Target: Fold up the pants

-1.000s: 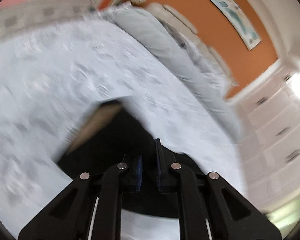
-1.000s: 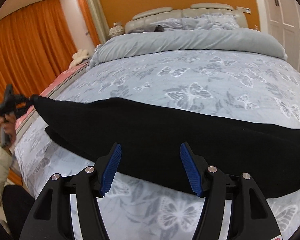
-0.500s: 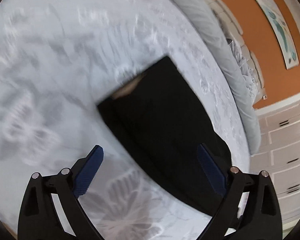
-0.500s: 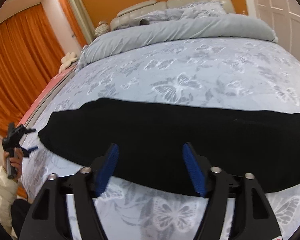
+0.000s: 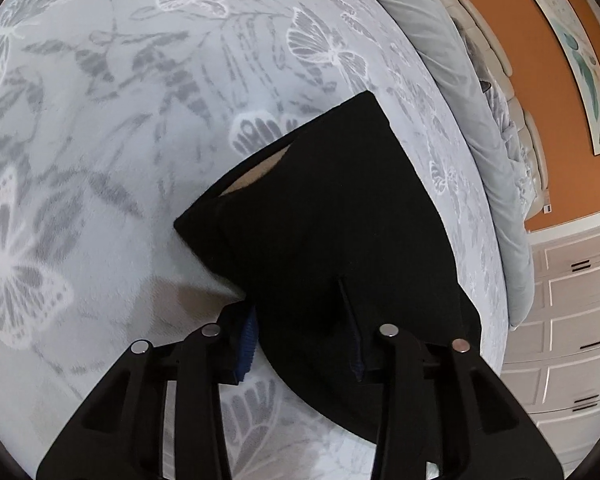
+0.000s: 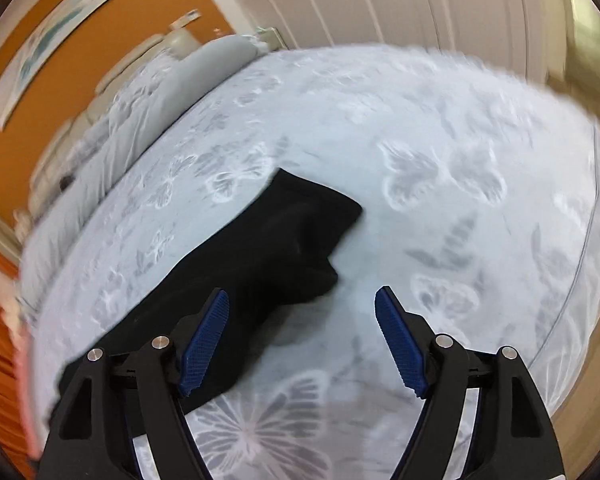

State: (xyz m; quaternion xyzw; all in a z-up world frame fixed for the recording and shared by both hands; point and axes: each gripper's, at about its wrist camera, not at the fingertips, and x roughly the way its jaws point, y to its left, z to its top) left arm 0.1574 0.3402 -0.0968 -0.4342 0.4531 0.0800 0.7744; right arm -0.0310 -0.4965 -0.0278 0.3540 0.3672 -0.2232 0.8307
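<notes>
The black pants (image 5: pixel 332 216) lie flat on the butterfly-print bedspread (image 5: pixel 100 128), with a tan lining showing at the open end. My left gripper (image 5: pixel 302 344) is low over that end, its jaws partly closed around a raised fold of the black fabric. In the right wrist view the other end of the pants (image 6: pixel 284 240) lies ahead and left. My right gripper (image 6: pixel 300 340) is open and empty just above the bedspread, its left fingertip (image 6: pixel 208 332) over the pants' edge.
A grey rolled duvet (image 5: pixel 460 92) and pillows lie along the headboard by the orange wall. White drawers (image 5: pixel 572 320) and wardrobe doors (image 6: pixel 380 4) stand beside the bed. The bed's edge (image 6: pixel 580 280) runs at the right.
My left gripper let go of the pants, opened wide, then dropped onto the pants' end and narrowed around the fabric. My right gripper swung right to the other end, staying open.
</notes>
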